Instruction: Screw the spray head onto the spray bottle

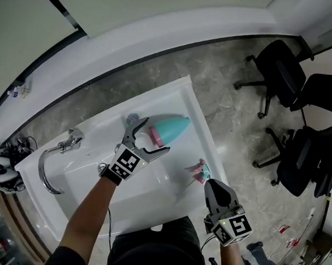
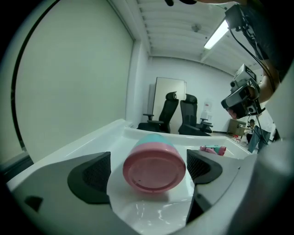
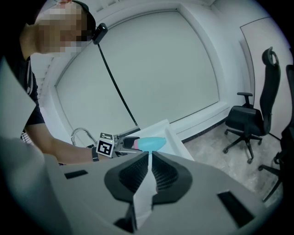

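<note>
My left gripper [image 1: 153, 137] is wide open. The bottle [image 1: 175, 127] lies on its side in the sink [image 1: 95, 178], its pink base between my pads with a gap on each side. My right gripper [image 1: 212, 186] is shut and holds nothing, tips just short of the spray head [image 1: 199, 171] by the sink's right rim. Head and bottle lie apart — bare white sink between. Faucet [image 1: 53, 161] off to the left — chairs [image 1: 284, 69] on the floor beyond.

LEFT: I see my left gripper [image 1: 154, 135] with fingers spread wide, forearm [image 1: 89, 211] stretched forward | RIGHT: I see my right gripper [image 1: 211, 185] with fingers pressed together, held back nearer the body.
</note>
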